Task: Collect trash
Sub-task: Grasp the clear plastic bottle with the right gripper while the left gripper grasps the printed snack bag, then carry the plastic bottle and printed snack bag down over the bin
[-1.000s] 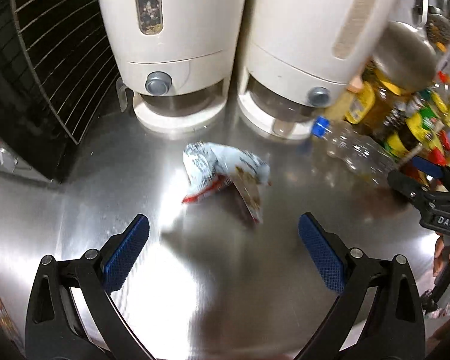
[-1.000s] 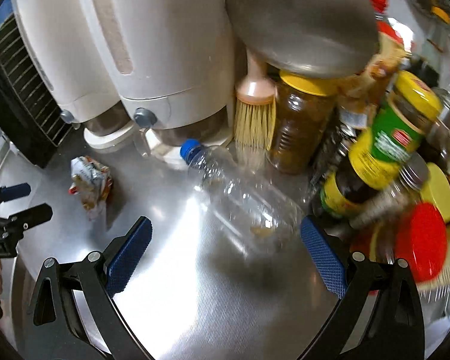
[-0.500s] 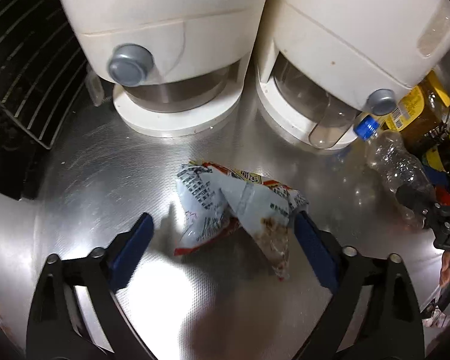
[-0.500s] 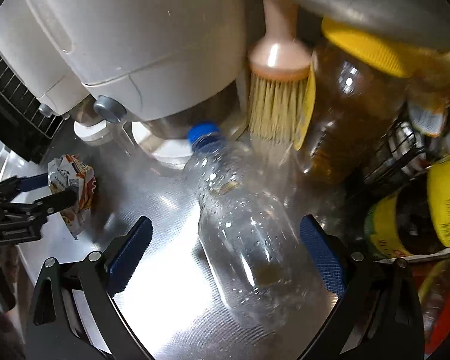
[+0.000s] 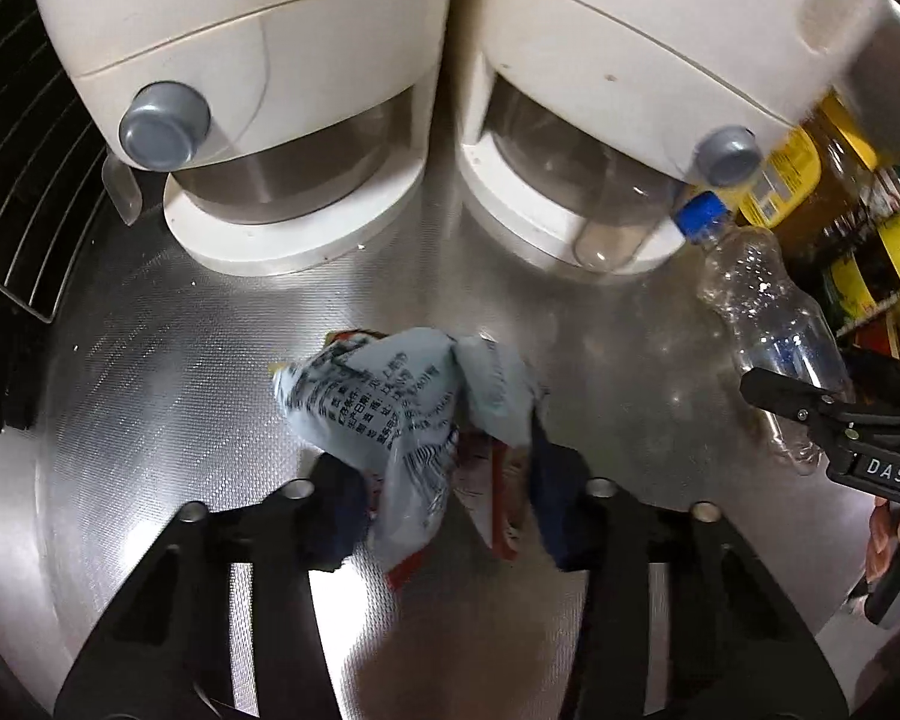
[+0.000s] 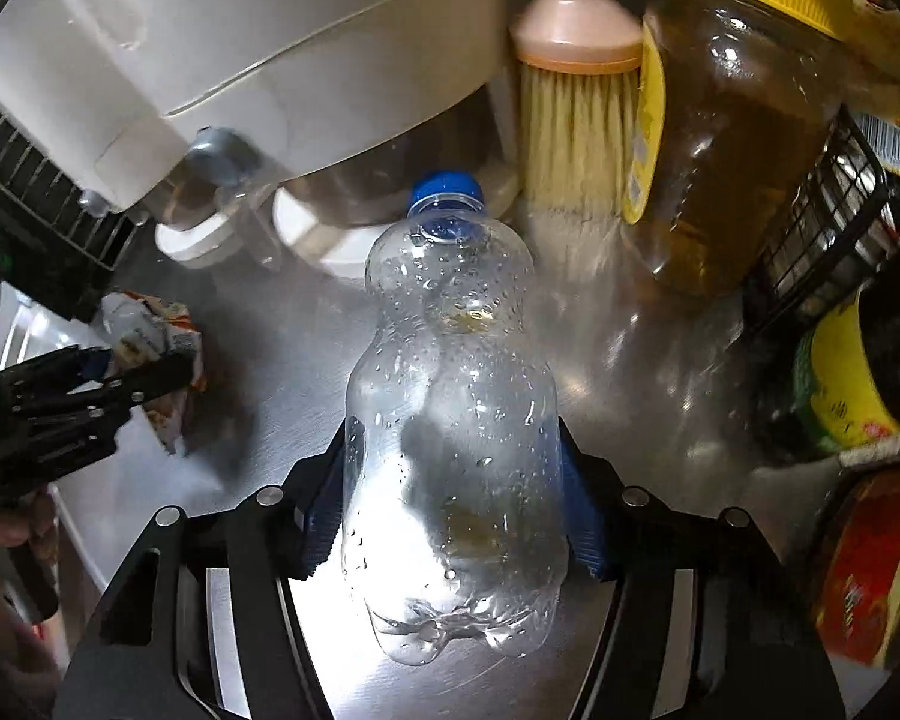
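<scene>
A brushed steel counter is spreading under everything, shining in patches. Two white dispensers are standing side by side at its back, the left dispenser and the right dispenser each showing a grey round knob. A dark wire rack is leaning at the left edge. To the right of the dispensers a jar of amber liquid with a yellow lid is standing beside a pale-bristled brush, with more jars and a black wire basket crowding beyond it.

The clear plastic bottle is lying on the counter, its blue cap pointing toward the right dispenser's base. The right gripper is closing its jaws around the bottle's lower body, the blue pads sitting against both sides of it. A hand is showing at that gripper's handle in the left wrist view.

The crumpled wrapper, pale blue with printed text and some red, is lying in front of the two dispensers. The left gripper is closing its jaws on it, both pads pressing into the lower folds so the wrapper is bunching upward between them.
</scene>
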Available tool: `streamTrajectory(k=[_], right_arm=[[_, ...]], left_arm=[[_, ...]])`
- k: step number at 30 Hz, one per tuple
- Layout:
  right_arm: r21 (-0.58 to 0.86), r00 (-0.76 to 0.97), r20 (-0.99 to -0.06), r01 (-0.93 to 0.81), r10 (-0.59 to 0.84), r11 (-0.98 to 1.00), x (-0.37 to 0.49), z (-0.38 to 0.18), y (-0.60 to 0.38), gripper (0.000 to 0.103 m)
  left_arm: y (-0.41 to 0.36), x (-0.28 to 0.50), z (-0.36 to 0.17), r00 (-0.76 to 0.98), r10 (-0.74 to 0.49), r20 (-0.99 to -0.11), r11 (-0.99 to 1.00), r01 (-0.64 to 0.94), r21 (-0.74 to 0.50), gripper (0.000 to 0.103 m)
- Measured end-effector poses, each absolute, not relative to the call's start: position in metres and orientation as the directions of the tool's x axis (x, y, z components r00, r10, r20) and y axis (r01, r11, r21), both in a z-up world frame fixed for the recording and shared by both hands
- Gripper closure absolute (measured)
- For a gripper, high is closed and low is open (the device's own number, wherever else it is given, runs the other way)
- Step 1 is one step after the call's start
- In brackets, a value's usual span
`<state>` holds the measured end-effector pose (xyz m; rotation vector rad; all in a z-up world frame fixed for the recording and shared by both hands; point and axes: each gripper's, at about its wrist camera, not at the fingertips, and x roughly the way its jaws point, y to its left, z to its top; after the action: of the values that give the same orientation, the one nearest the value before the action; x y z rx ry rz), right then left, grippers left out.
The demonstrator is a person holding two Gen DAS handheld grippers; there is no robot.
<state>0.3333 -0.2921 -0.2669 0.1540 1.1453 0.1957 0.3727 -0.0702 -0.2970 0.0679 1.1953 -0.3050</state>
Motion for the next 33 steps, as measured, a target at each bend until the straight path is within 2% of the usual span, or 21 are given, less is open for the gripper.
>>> streamTrajectory(k=[3, 7, 23, 33], right_arm=[[0.232, 0.392, -0.887, -0.083, 0.246, 0.969, 0.322, -0.264, -0.286, 0.041], [0.223, 0.407, -0.880, -0.098, 0.244, 0.970, 0.300, -0.253, -0.277, 0.041], [0.200, 0.485, -0.847, -0.091, 0.219, 0.976, 0.164, -0.227, -0.255, 0.041], [0.230, 0.488, -0.845, -0.034, 0.217, 0.973, 0.068, -0.239, -0.261, 0.041]], left_arm=[[-0.071, 0.362, -0.294, 0.313, -0.210, -0.926, 0.952, 0.283, -0.120, 0.071], [-0.066, 0.343, -0.284, 0.309, -0.227, -0.924, 0.944, 0.305, -0.130, 0.072], [-0.063, 0.198, -0.239, 0.352, -0.282, -0.893, 0.927, 0.339, -0.159, 0.072], [-0.065, 0.102, -0.246, 0.332, -0.301, -0.894, 0.913, 0.370, -0.170, 0.072]])
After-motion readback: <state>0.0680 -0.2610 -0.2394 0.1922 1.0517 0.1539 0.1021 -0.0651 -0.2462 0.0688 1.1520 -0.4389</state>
